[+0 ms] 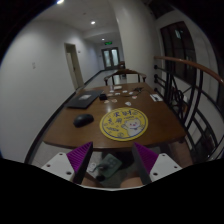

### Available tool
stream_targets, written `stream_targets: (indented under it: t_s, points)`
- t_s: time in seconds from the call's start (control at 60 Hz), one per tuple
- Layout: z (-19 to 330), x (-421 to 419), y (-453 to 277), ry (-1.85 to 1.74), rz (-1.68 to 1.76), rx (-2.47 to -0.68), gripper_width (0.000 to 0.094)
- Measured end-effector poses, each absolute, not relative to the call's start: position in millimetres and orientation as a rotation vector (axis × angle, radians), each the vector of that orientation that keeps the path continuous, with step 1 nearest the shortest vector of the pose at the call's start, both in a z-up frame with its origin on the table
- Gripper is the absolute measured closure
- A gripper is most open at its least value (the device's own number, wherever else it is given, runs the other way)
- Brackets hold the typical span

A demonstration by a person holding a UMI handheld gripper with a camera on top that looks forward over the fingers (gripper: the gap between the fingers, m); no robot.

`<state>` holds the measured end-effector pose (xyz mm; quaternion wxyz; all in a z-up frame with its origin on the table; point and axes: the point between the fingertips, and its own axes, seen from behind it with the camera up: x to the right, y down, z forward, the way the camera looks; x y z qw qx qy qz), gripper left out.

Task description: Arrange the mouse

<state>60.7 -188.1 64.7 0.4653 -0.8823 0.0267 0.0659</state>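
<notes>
A dark mouse (83, 120) lies on the brown wooden table (150, 108), to the left of a round yellow mouse mat (122, 124) with a cartoon print. My gripper (113, 157) is well short of the table's near edge, with its purple pads (79, 158) spread wide apart and nothing between them. The mouse is beyond the fingers, ahead and to the left of the left one.
A closed dark laptop (82, 100) lies on the table beyond the mouse. Small items (128, 97) are scattered at the far end. Chairs (124, 75) stand behind the table. A curved railing (196, 90) runs on the right. A chair seat (112, 170) shows below the fingers.
</notes>
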Motion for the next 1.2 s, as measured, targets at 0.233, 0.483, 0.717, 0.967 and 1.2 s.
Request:
stream_targets:
  t_s: [0.233,0.483,0.717,0.967,1.2]
  points:
    - [84,-40,-173,-0.028,0.274,-2.124,0.0132]
    - [52,-103,-133,-0.175,0.273,-2.122,0.0131]
    - [-15,-131,-56,-0.21,0.232,-2.224,0.0113]
    - [-16,-150,29,-0.189,0.164,-2.239,0.013]
    - [-20,-163,63,-0.191,0.115,-2.236,0.0487]
